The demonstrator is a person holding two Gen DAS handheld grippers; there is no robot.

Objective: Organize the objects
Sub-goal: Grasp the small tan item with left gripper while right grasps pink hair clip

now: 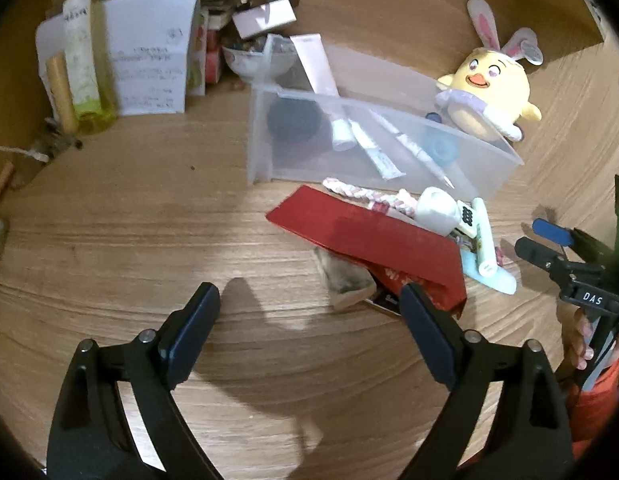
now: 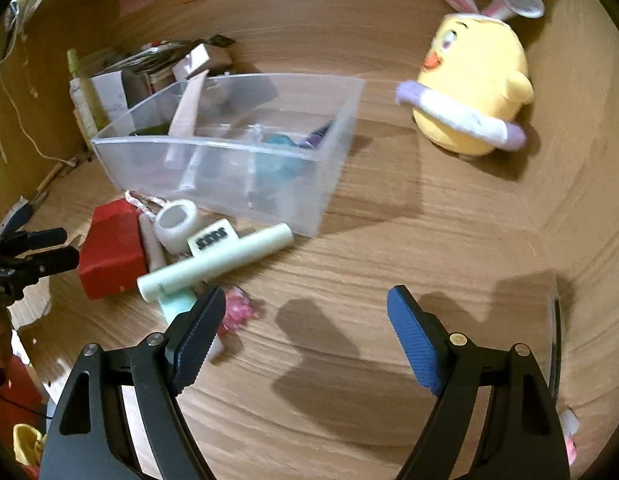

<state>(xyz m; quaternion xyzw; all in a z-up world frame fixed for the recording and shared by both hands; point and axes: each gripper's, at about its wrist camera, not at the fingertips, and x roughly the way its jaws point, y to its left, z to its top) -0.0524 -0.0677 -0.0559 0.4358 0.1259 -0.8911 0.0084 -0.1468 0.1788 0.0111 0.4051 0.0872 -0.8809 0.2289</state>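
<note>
Both hand-held grippers pointed steeply down at a wooden desk (image 1: 129,220), each with its jaws spread wide and nothing between them. The left gripper (image 1: 309,320) hovered over bare wood, its right-hand finger overlapping the near corner of a red box (image 1: 361,236) in the view. The right gripper (image 2: 305,320) hung over the desk just right of the clutter, its left-hand finger close beside a pale green tube (image 2: 213,260) and a pink crumpled wrapper (image 2: 239,312). In the left wrist view the right gripper showed at the edge, with a person's fingers (image 1: 583,344) under it and the letters "DAS" on its body.

A clear plastic bin (image 1: 389,160) stood beyond both grippers, holding tubes, a pen and a dark round item. Behind it to the right sat a yellow chick plush (image 2: 473,80) with rabbit ears. Against the bin's near wall lay the red box, a white tape roll (image 2: 176,222), the green tube and a braided pink-and-white cord (image 1: 361,194). A small tag by the roll carried dark print, too blurred to read. White paper with unreadable text stood far left.
</note>
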